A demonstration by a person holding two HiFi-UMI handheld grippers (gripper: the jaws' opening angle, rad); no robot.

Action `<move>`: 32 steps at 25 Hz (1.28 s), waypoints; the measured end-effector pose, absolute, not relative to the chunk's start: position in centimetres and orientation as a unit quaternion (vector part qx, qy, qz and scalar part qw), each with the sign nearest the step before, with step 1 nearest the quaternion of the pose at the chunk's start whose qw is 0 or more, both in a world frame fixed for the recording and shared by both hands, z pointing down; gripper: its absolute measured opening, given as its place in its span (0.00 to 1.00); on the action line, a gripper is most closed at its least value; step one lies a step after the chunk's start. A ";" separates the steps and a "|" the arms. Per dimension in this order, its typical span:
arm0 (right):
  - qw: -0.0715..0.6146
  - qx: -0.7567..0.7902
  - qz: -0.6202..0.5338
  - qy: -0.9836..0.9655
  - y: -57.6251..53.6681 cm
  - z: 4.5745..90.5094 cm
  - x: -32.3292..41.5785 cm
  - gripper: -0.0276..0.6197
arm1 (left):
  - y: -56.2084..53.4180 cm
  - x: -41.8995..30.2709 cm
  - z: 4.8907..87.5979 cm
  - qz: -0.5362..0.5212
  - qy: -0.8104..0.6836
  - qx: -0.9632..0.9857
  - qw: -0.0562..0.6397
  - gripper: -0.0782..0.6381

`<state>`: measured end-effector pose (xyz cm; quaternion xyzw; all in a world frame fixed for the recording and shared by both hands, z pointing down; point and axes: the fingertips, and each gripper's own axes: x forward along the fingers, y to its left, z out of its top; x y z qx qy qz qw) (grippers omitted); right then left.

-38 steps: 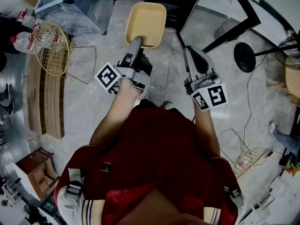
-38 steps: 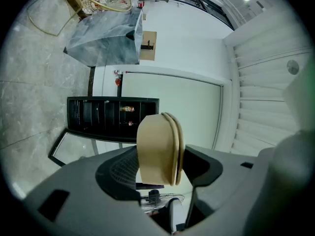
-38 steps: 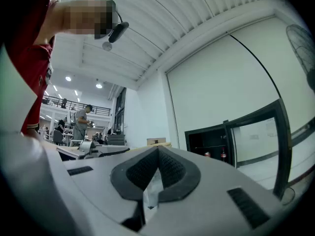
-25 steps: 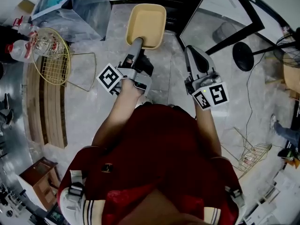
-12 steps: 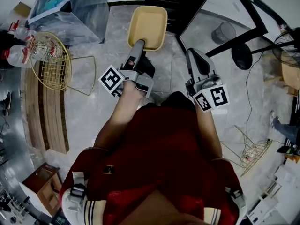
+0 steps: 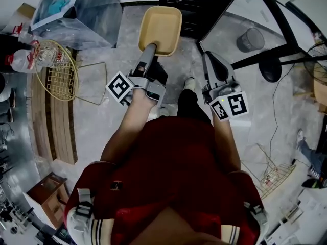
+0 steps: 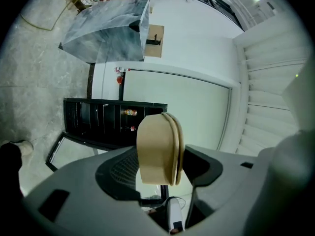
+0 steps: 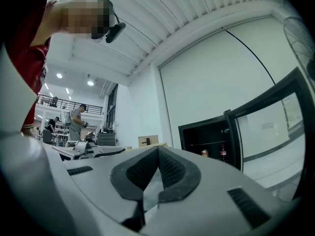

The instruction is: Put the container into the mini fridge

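Tan plastic container [image 6: 160, 27] in my left gripper [image 6: 150, 47]
Smooth, shallow, round-cornered, clamped by its rim; my right gripper [image 6: 207, 56] is clenched, empty.

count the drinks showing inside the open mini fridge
2. A can and a bottle stand side by side inside the mini fridge, seen in the right gripper view. The dark interior may hide more.

floor: grey marbled tile floor [image 6: 97, 117] | 12 o'clock: black mini fridge [image 6: 186, 4], door open | 10 o'clock: round gold wire basket [image 6: 57, 65] over long wooden boards [image 6: 51, 124] | 11 o'clock: clear plastic-wrapped box [image 6: 82, 9] | 2 o'clock: black round stand base [image 6: 271, 68] | 4 o'clock: wire rack [image 6: 273, 172] | 8 o'clock: small brown wooden stool [image 6: 43, 190]
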<state>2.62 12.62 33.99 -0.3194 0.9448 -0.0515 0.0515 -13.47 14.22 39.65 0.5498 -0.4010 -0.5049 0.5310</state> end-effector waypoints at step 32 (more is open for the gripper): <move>0.050 -0.261 -0.060 0.962 -11.4 34.0 6.1 0.03 | -10.9 -9.0 43.5 -0.486 -0.461 0.540 0.509 0.48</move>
